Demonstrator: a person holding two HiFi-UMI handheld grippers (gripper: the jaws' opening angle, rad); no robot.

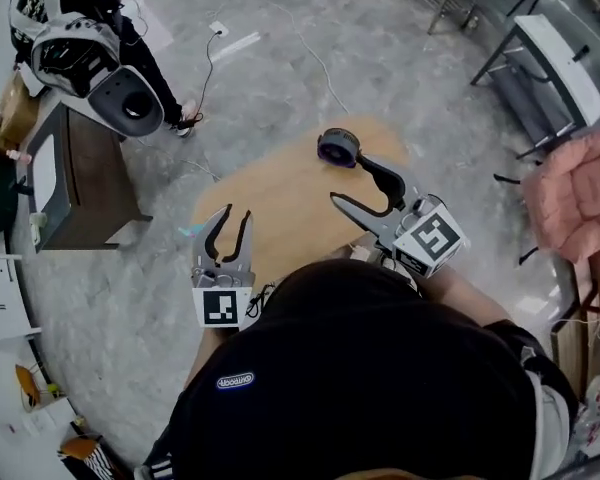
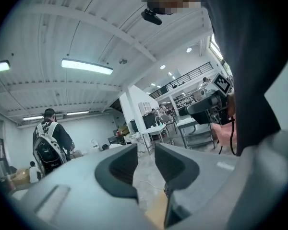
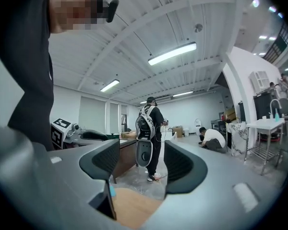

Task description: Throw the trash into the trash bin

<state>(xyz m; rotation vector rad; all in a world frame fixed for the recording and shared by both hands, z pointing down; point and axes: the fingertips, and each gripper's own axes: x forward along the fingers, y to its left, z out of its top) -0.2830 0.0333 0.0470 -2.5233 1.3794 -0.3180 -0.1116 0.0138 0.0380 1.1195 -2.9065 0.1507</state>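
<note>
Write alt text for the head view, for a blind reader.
Seen from above, a person in a black shirt holds the left gripper and right gripper at a light wooden table, both with jaws apart and empty. A round dark object with a purple rim sits at the table's far edge.

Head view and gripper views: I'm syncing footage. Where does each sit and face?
Head view: on the head, steeply down at the wooden table; torso, left tool, right tool show.
Left gripper view: on left tool, level across room; own jaws apart, right tool beside.
Right gripper view: likewise, left tool beside.
Both share the backpack wearer.
</note>
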